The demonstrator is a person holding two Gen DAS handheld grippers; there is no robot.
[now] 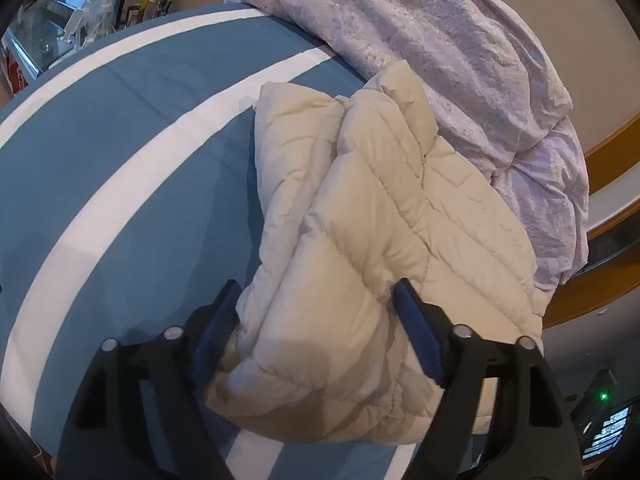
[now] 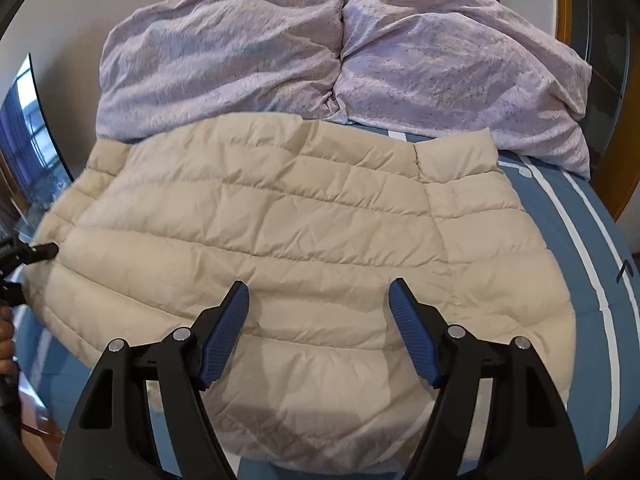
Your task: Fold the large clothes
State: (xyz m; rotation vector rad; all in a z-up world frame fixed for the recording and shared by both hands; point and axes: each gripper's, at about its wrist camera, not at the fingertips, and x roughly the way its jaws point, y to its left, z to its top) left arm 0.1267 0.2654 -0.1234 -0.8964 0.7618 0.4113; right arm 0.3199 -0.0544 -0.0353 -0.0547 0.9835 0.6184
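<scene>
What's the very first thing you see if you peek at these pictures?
A big puffy cream quilted jacket sprawls across the blue bedsheet with white stripes. Behind it, against the wall, sits a crumpled lilac duvet. The left gripper has a fat jacket fold between its blue pads, while the right gripper hangs open above the jacket.

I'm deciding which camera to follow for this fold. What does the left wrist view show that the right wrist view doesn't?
Left wrist only: a bunched fold of the cream puffer jacket sits between the left gripper fingers, and shelf clutter behind. Right wrist only: the jacket's broad quilted panel lying flat, and the right gripper open above it. Both: the lilac duvet and the blue striped bedsheet.
</scene>
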